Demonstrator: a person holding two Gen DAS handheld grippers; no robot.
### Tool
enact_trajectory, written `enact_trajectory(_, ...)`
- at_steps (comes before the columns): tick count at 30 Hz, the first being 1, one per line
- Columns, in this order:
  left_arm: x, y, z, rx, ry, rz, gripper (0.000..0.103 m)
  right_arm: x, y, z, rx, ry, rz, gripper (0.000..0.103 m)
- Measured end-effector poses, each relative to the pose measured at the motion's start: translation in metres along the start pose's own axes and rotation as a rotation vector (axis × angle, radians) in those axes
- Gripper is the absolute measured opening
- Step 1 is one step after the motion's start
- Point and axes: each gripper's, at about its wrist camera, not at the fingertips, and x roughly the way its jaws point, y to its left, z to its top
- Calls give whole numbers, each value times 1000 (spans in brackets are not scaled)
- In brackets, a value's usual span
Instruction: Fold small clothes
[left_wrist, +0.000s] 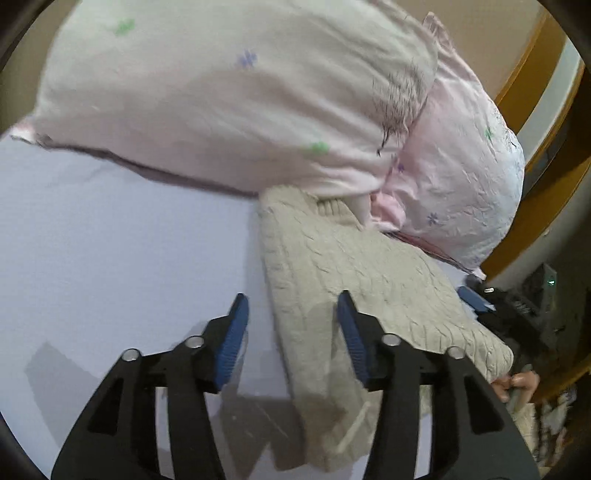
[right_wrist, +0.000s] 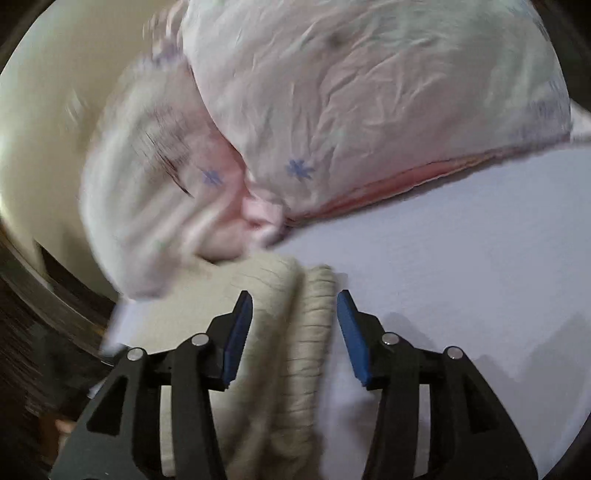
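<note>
A beige cable-knit sweater lies folded on the lavender bed sheet, its ribbed collar against the pillows. My left gripper is open just above the sweater's left edge, one blue pad over the sheet, the other over the knit. In the right wrist view the sweater shows as ribbed folds running between the jaws of my right gripper, which is open with its pads apart from the knit. That view is blurred.
Two pale pink floral pillows lie at the head of the bed, touching the sweater's collar. A wooden frame and dark gear stand at the right. A person's fingers hold the sweater's right corner.
</note>
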Motion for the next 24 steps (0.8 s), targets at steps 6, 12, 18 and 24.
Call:
enact_trajectory(6, -18, 6, -20, -15, 18, -26, 60, 36, 6, -11, -58, 119, -41, 14)
enact_trajectory(12, -28, 0, -52, 44, 48, 36, 60, 14, 0, -6, -31, 29, -222, 14)
enact_trajectory(18, -37, -7, -74, 109, 61, 133, 77, -72, 47, -31, -140, -121, 0, 40)
enact_trajectory(24, -32, -22, -85, 154, 73, 212, 91, -37, 67, -68, -249, 93, -47, 67)
